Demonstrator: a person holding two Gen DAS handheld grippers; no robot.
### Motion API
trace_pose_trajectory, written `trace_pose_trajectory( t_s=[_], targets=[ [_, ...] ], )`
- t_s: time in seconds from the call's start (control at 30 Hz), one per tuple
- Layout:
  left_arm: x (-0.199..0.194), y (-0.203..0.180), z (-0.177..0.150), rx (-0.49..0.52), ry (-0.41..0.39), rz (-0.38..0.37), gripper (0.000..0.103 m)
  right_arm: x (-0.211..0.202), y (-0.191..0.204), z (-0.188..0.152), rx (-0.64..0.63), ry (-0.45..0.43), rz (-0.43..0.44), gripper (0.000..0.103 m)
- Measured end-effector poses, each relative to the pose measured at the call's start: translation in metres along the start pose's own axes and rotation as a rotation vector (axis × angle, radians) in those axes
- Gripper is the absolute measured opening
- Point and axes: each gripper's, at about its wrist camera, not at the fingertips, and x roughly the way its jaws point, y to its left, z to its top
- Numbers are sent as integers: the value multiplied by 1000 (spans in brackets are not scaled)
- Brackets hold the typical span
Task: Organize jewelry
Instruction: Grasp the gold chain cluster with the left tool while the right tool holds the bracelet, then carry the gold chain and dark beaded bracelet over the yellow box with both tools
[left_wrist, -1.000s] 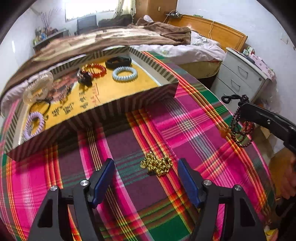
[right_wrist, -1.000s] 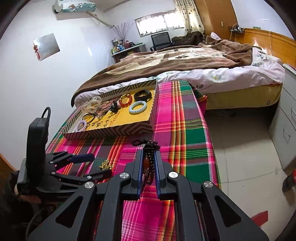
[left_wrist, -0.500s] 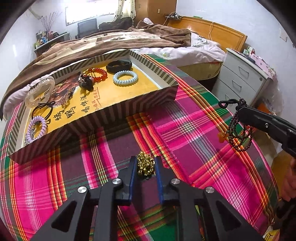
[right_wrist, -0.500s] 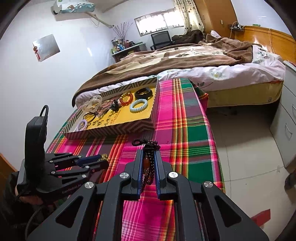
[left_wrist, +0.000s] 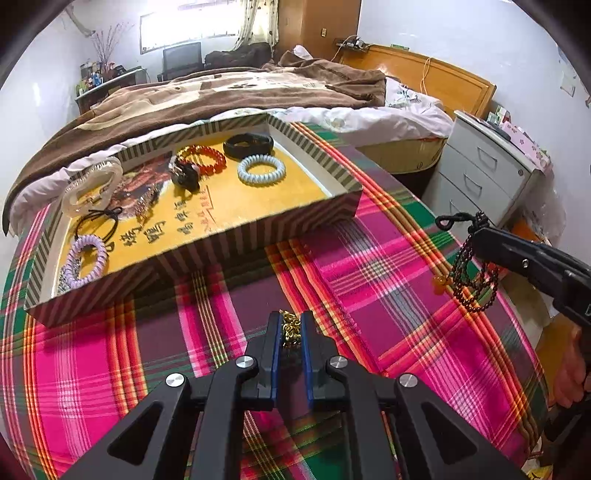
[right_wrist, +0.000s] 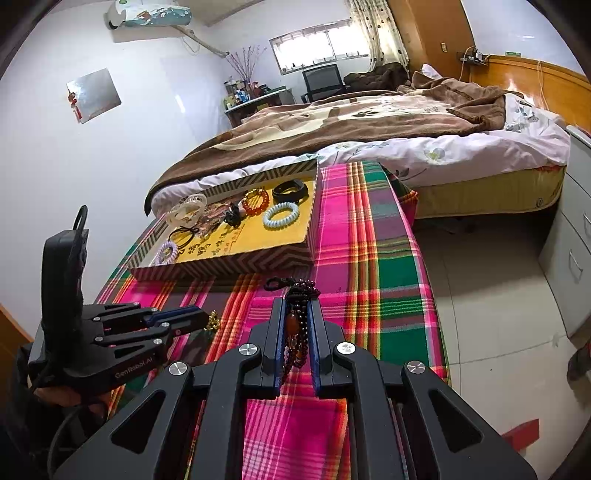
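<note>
My left gripper (left_wrist: 290, 321) is shut on a gold bead bracelet (left_wrist: 290, 329) and holds it above the plaid cloth (left_wrist: 369, 280); it also shows in the right wrist view (right_wrist: 207, 320). My right gripper (right_wrist: 296, 307) is shut on a dark bead necklace (right_wrist: 298, 332) with an amber bead, hanging at the table's right side in the left wrist view (left_wrist: 471, 277). A striped box (left_wrist: 258, 229) with a yellow floor stands beyond both grippers. It holds several bracelets and hair ties, among them a light blue coil (left_wrist: 261, 168) and a red bead bracelet (left_wrist: 202, 158).
A bed with a brown blanket (left_wrist: 221, 92) lies right behind the table. A grey drawer cabinet (left_wrist: 487, 166) stands at the right. The table's right edge drops to a tiled floor (right_wrist: 498, 314).
My left gripper has shut on the gold bracelet and lifted it off the cloth. My right gripper has held the necklace nearly still.
</note>
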Motion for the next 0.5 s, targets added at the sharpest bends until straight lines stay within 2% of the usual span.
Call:
trace_pose_trajectory(
  t_s=[0.5],
  targets=[
    [-39, 19, 25, -24, -99, 12, 7, -8, 16, 24, -25, -47, 11, 11]
  ],
)
